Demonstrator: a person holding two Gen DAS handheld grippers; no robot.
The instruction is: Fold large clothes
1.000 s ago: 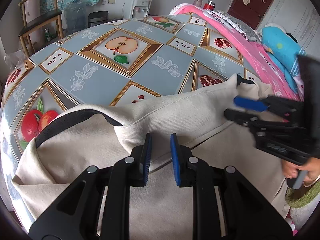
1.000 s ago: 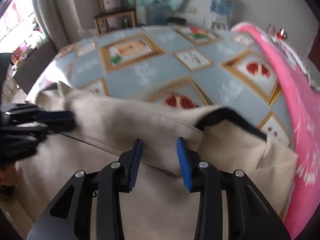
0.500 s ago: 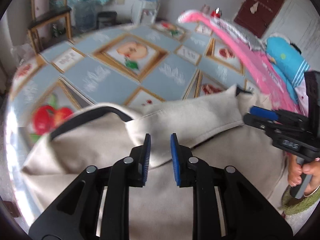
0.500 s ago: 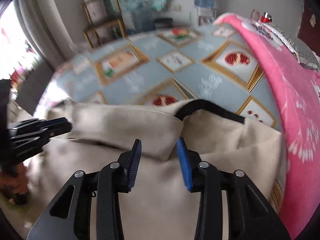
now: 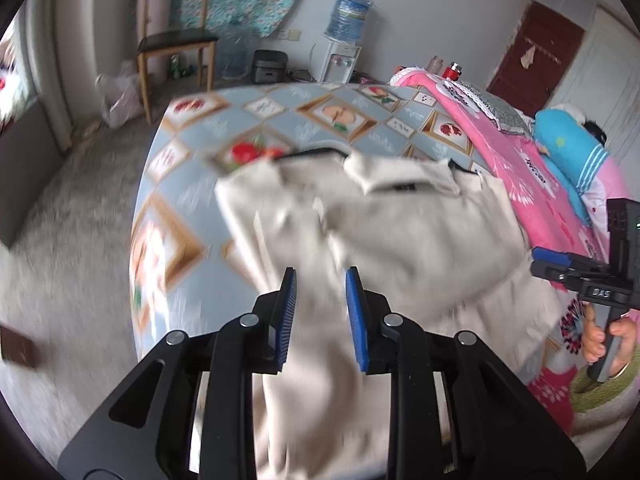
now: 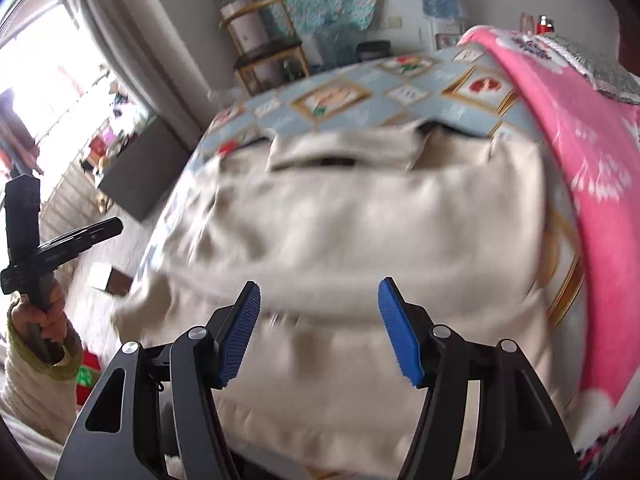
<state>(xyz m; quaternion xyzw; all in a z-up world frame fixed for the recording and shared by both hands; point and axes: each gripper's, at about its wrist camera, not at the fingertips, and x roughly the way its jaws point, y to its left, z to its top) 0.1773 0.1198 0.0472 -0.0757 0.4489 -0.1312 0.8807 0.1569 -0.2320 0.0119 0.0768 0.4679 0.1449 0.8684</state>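
Both jaws are opening: the right gripper (image 6: 320, 328) spreads wide and the left gripper (image 5: 320, 316) narrowly, neither pinching the cream jacket (image 6: 380, 220) spread on the fruit-print tablecloth (image 5: 280, 120). A fold seems just released; next, regrip an edge.

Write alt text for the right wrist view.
The right gripper, its blue-padded jaws opening with nothing pinched between them, hangs over a blurred cream garment spread on a fruit-patterned tablecloth. A pink blanket lies right; the left gripper shows at left.
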